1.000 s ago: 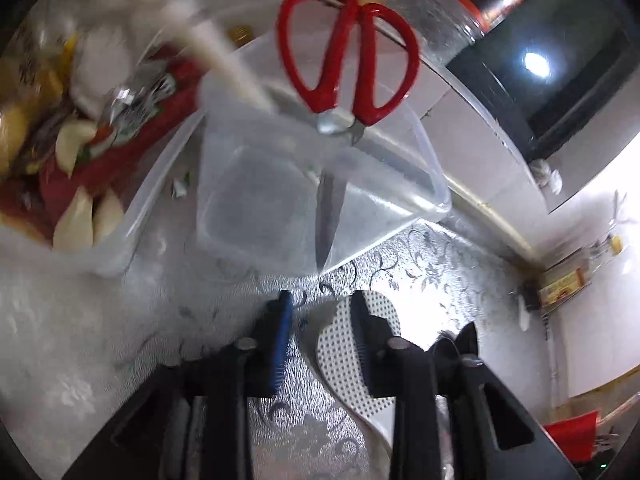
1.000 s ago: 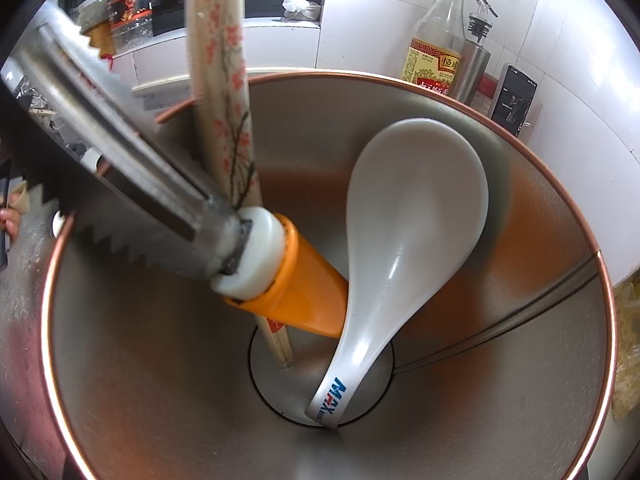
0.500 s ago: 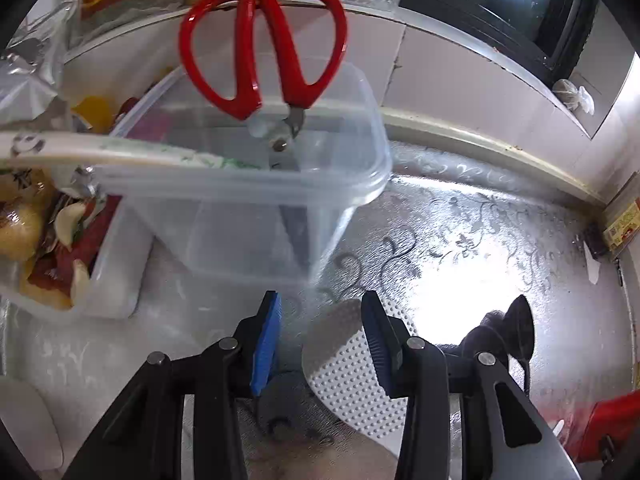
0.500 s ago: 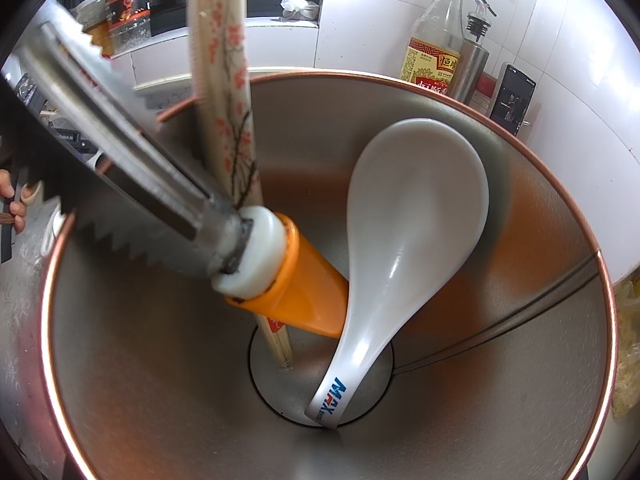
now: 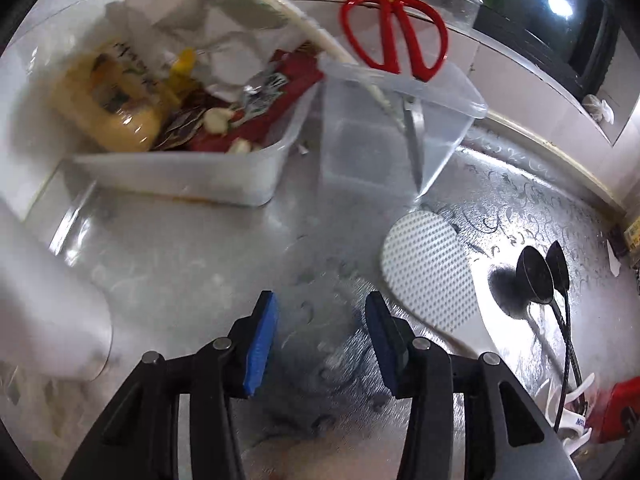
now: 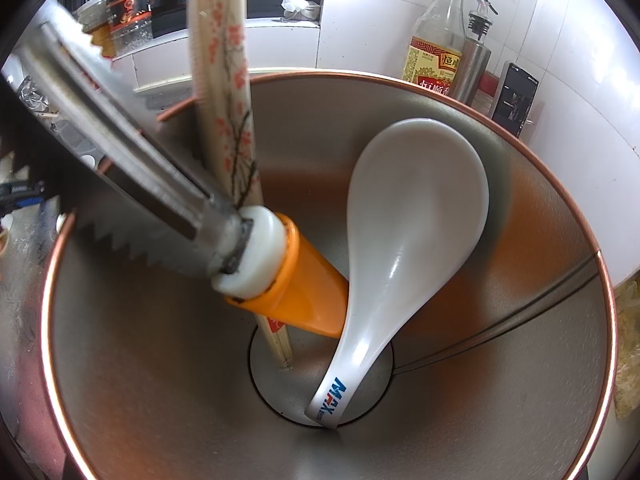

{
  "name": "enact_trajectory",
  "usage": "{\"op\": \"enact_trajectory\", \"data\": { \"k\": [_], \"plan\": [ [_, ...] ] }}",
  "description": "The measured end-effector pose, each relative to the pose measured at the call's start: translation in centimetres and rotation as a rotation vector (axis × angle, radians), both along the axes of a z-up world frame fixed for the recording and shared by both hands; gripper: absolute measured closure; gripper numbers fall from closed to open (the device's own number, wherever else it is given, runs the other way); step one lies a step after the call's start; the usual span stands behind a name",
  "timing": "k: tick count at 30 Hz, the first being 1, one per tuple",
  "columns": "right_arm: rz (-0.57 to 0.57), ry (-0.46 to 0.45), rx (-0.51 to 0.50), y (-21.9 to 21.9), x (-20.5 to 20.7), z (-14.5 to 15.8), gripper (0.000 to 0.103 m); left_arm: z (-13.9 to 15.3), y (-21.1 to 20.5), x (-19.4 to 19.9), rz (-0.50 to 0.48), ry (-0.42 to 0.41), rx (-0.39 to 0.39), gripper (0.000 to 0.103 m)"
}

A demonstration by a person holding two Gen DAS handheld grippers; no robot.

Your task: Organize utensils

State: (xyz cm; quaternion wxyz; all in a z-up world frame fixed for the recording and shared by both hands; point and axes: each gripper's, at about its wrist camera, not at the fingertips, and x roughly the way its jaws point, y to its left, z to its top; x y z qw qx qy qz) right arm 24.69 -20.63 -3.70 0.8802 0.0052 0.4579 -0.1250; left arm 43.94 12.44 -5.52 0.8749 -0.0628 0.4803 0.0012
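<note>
My left gripper (image 5: pixel 320 344) spread wide, nothing between blue pads, low over patterned counter (image 5: pixel 540 208). White dotted paddle (image 5: pixel 430 272) flat just right of it. Red scissors (image 5: pixel 394 36) stand blades-down in clear tub (image 5: pixel 360 148) – cream chopstick (image 5: pixel 316 32) beside them. My right gripper unseen – can't tell grip; steel holder (image 6: pixel 500 360) holds white spoon (image 6: pixel 412 216), orange-handled serrated tool (image 6: pixel 256 252), flowered chopsticks (image 6: pixel 224 80).

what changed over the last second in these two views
The left gripper opened its jaws wider and swung left, so the white dotted paddle that lay between them now lies to their right. The red scissors stay in the clear tub. In the right view, the white spoon and the metal holder are unchanged.
</note>
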Motion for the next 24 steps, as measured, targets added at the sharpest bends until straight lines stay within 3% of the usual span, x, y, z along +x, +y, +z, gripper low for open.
{"op": "enact_trajectory", "data": {
  "k": [3, 5, 13, 24],
  "plan": [
    [0.006, -0.003, 0.006, 0.0, 0.1, -0.2, 0.011, 1.0, 1.6, -0.1, 0.026, -0.028, -0.12, 0.056],
    [0.011, -0.004, 0.007, 0.0, 0.1, -0.3, 0.011, 2.0, 1.3, 0.7, 0.013, -0.04, -0.116, 0.056],
    [0.015, 0.002, 0.004, 0.4, 0.4, -0.2, 0.011, 2.2, -5.5, 5.2, -0.141, 0.044, 0.074, 0.056],
    [0.007, 0.001, 0.015, 0.3, 0.3, -0.3, 0.011, 0.3, -11.5, 8.0, -0.168, 0.081, 0.322, 0.053]
  ]
}}
